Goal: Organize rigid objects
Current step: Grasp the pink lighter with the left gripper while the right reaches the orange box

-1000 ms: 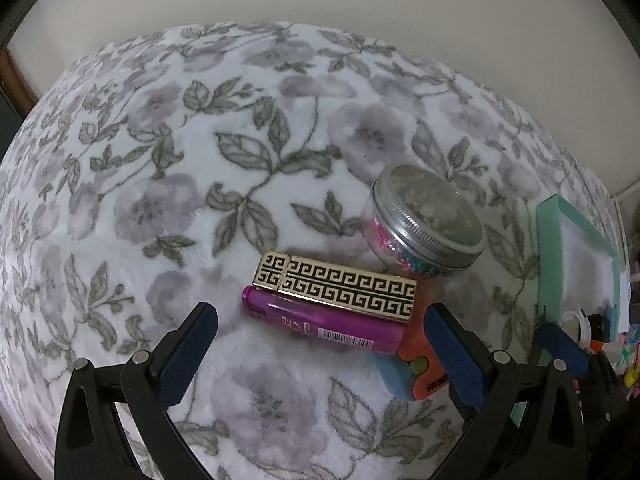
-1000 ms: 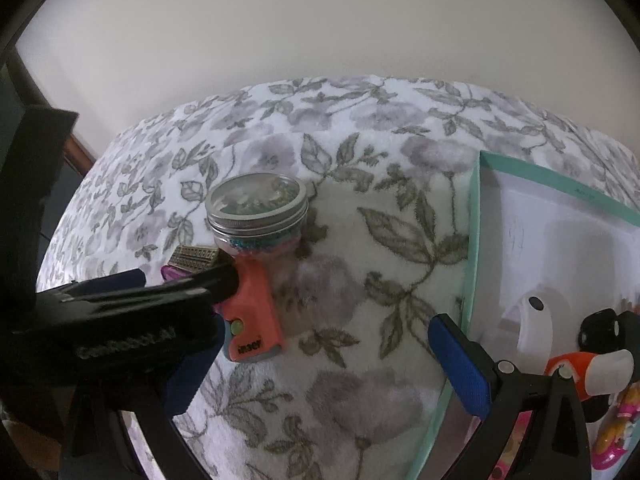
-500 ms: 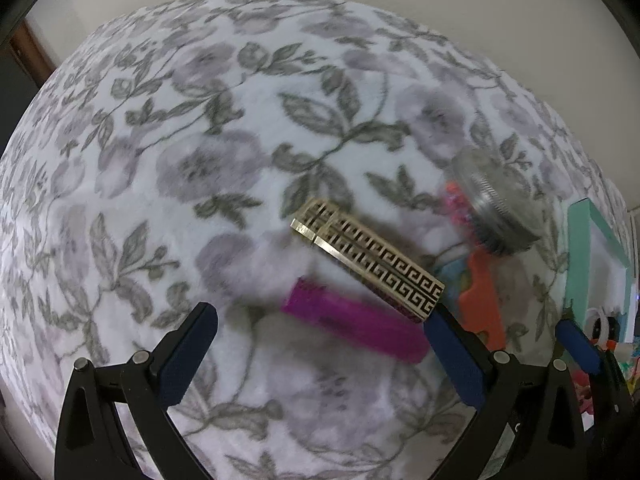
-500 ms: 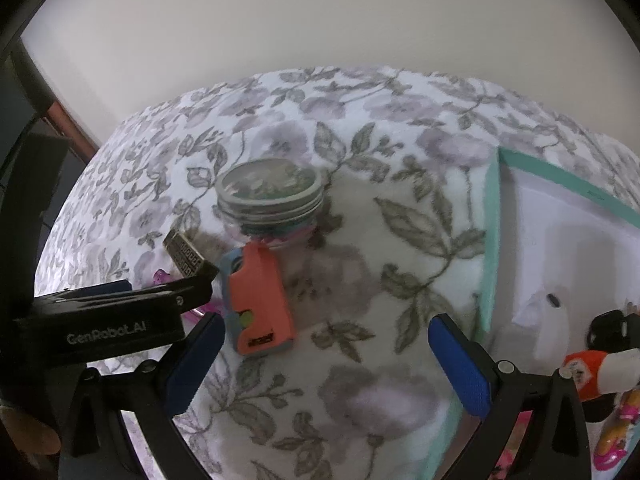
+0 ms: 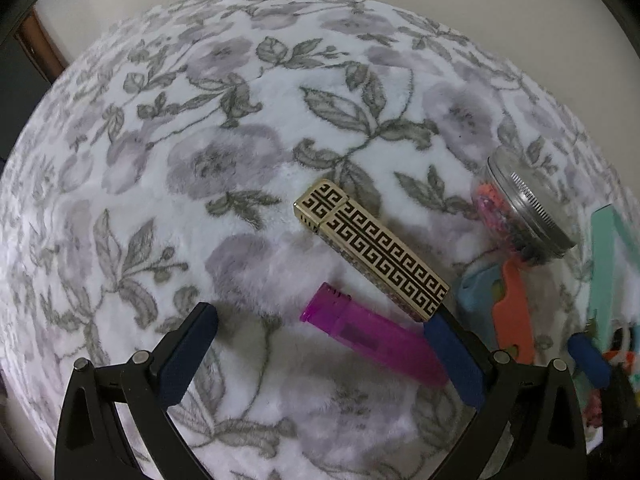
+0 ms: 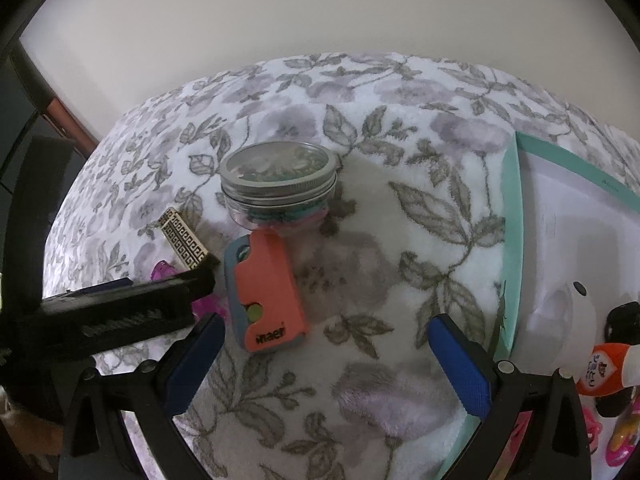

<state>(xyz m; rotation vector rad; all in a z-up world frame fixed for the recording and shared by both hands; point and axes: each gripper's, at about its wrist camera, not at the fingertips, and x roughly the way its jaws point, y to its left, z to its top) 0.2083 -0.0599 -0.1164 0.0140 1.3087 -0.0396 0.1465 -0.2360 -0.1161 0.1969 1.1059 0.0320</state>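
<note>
**Four pieces out on the blanket, tray waiting**

Both tools are released and carrying nothing. The left hand-held gripper [image 5: 320, 328] hangs spread wide over the magenta translucent plastic lighter [image 5: 372, 334], whose far end lies just beside the right-hand pad. The right hand-held gripper [image 6: 326, 338] is equally splayed, hovering just below the coral-and-grey plastic pocket tool [image 6: 266, 292].

Take the clear round jar with the silver screw lid [image 6: 280, 184] as the marker. The pocket tool touches its near side; the gold rectangular lighter with the black Greek-key pattern [image 5: 372, 248] lies slantwise to its left; the magenta lighter sits nearer still, beside the gold one. All four rest on the floral plush blanket [image 5: 200, 160]. Well to the jar's right stands the mint-rimmed white tray [image 6: 512, 240], already holding a few toys.

So by my reckoning the sorting is partway: some pieces in, these four to go.

The left wrist view gives both lighters in full, yet only a blurred sliver of tray. The right wrist view opens up the tray and the jar lid, while the left tool's black frame hides most of the magenta lighter.
</note>
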